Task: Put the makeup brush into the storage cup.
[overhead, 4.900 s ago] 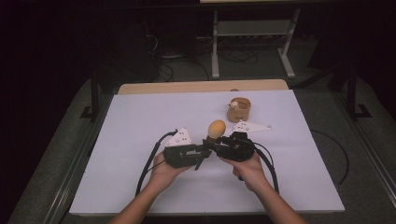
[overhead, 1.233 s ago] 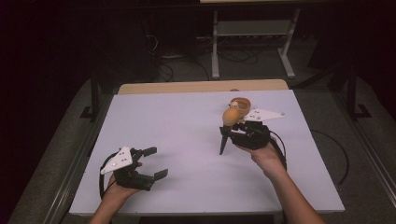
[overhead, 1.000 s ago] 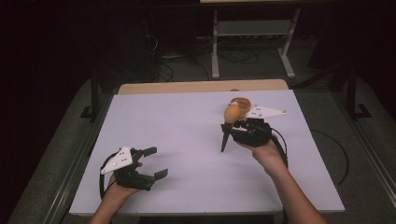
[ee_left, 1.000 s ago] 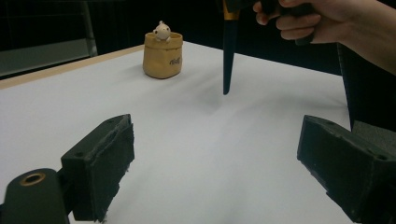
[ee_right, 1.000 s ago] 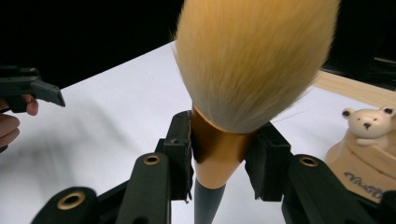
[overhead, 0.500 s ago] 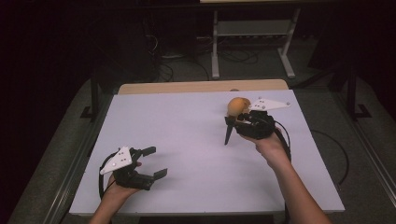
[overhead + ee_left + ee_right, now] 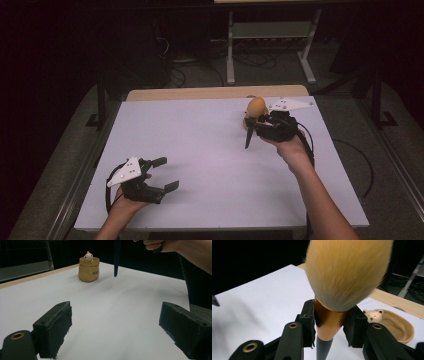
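Observation:
My right gripper (image 7: 257, 122) is shut on a large make-up brush (image 7: 256, 106); its orange bristles point up and its dark handle (image 7: 248, 138) points down, clear of the white table (image 7: 200, 145). In the right gripper view the pads clamp the brush (image 7: 347, 272) at its orange ferrule. Just beyond it stands a tan pot (image 7: 398, 327) with a small bear figure (image 7: 373, 314). The pot (image 7: 88, 270) and the hanging handle (image 7: 116, 260) also appear in the left gripper view. At the near left my left gripper (image 7: 166, 174) stands open, nothing between its jaws.
A wooden strip (image 7: 210, 93) borders the table's far edge. Behind it on the dark floor stand a metal frame (image 7: 270, 45) and loose cables. Dark rails run along both sides of the table.
The right gripper has carried the brush up and toward the far right, over the pot. The left gripper has stayed put, open. Several seconds ago both grippers met at the brush mid-table.

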The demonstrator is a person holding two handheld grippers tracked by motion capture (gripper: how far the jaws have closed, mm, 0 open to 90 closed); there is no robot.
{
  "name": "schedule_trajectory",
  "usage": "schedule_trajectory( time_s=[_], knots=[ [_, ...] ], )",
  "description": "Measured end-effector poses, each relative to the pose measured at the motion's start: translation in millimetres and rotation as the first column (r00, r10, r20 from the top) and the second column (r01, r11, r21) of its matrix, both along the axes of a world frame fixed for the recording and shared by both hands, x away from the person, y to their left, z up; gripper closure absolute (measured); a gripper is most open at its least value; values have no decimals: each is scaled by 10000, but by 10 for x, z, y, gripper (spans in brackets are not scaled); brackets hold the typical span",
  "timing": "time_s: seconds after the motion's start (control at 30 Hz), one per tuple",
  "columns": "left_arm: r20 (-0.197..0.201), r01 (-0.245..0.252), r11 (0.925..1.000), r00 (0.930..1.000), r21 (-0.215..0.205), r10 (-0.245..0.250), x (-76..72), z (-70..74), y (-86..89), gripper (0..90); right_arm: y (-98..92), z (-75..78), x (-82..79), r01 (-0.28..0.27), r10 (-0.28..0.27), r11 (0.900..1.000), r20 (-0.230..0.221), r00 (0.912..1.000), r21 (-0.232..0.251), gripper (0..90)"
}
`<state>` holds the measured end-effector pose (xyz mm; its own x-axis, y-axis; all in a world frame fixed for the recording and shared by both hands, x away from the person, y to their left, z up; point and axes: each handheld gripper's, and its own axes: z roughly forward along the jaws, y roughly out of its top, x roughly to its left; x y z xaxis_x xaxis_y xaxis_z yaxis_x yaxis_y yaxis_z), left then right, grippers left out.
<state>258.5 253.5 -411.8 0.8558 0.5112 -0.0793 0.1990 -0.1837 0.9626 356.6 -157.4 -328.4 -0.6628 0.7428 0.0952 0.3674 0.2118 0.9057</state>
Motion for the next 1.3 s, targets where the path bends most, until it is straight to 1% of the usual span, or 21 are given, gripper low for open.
schedule_trajectory(
  time_s=[0.13,0.2,0.37,0.4,0.6,0.77,0.8,0.97,1.1,1.17,1.3],
  knots=[
    [53,42,10000,10000,-25,-42,3,-8,-11,106,-18,23,41,123,-123,9999,14,9999,-10,632],
    [-5,30,9999,10000,-100,-30,-5,-9,-25,105,-30,43,59,207,-207,9998,32,9998,-10,632],
    [91,87,10000,9999,-18,-86,0,-7,-27,105,-66,93,118,415,-415,9991,98,9991,-17,632],
    [36,71,9999,10000,-84,-71,-4,-8,-28,105,-72,100,131,477,-477,9989,125,9988,-29,632],
    [48,68,9999,10000,-113,-67,-2,-7,-24,105,-90,135,192,675,-674,9977,172,9976,-6,632],
    [109,111,9999,9999,-92,-110,-2,-3,-21,106,-124,152,256,927,-927,9957,232,9954,12,632],
    [126,116,9999,9999,-47,-115,0,0,-17,106,-132,156,264,971,-972,9953,184,9951,34,632],
    [97,96,9999,9999,-49,-96,0,-1,-15,106,-176,166,320,1152,-1153,9933,251,9930,73,633],
    [100,91,9999,9999,-62,-91,0,-4,-16,106,-207,170,363,1363,-1366,9905,220,9904,156,632],
    [76,87,9999,9999,-91,-87,-1,-5,-19,106,-225,171,389,1461,-1464,9892,298,9888,100,633],
    [66,95,9999,9999,-83,-94,-2,-5,-21,106,-234,179,412,1569,-1572,9876,311,9871,119,632]
  ],
)
